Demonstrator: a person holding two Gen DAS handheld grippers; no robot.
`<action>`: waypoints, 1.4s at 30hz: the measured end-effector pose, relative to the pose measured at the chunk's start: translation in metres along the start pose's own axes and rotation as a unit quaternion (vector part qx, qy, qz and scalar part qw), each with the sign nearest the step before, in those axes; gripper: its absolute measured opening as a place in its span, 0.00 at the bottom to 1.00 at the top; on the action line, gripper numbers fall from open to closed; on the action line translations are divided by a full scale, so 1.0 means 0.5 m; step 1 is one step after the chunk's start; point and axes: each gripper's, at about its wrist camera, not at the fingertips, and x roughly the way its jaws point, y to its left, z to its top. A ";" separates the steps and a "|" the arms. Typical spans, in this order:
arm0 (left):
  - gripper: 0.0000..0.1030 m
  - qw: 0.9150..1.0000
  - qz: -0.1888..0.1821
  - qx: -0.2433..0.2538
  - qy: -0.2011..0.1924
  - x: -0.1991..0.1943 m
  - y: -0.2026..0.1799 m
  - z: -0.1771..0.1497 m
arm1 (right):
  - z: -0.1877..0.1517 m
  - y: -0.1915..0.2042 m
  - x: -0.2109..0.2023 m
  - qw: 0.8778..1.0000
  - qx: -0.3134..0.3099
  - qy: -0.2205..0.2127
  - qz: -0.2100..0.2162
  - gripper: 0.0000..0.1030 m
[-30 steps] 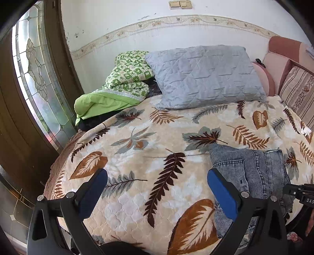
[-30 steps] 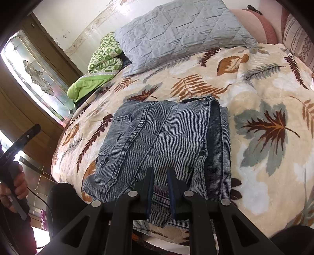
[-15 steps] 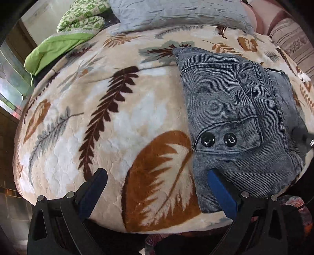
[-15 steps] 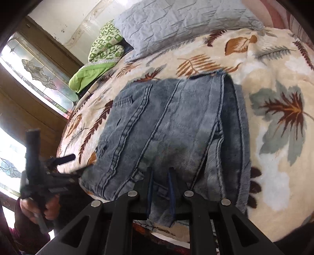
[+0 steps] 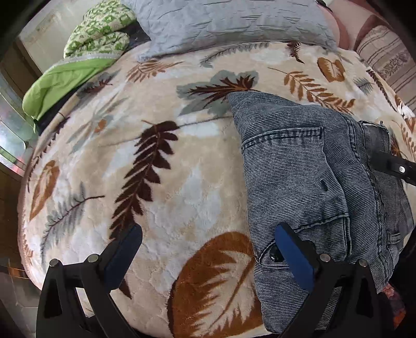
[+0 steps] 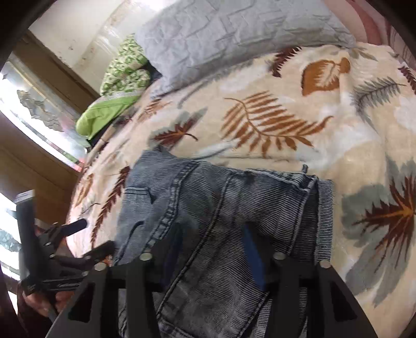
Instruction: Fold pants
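Note:
Grey-blue denim pants (image 5: pixel 306 166) lie folded in a stack near the front right edge of the bed; they also fill the lower middle of the right wrist view (image 6: pixel 213 208). My left gripper (image 5: pixel 208 249) is open, with its right finger (image 5: pixel 293 254) over the pants' near left corner and its left finger over the blanket. My right gripper (image 6: pixel 210 249) is open, its jaws spread over the near edge of the pants with cloth between them. The right gripper's tip shows at the right edge of the left wrist view (image 5: pixel 397 169).
The bed carries a cream leaf-print blanket (image 5: pixel 156 156). A grey quilted pillow (image 5: pixel 228 23) and a green folded quilt (image 5: pixel 85 59) lie at the far side. A striped cushion (image 5: pixel 387 57) is far right. A stained-glass door (image 6: pixel 31 109) stands left.
My right gripper has opened from shut and sits lower on the pants. My left gripper has pushed in toward the pants' near left corner.

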 end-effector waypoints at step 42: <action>0.99 0.949 -0.313 0.015 0.029 0.060 -0.068 0.021 | -0.080 -0.193 -0.040 0.949 0.154 0.033 0.272 0.72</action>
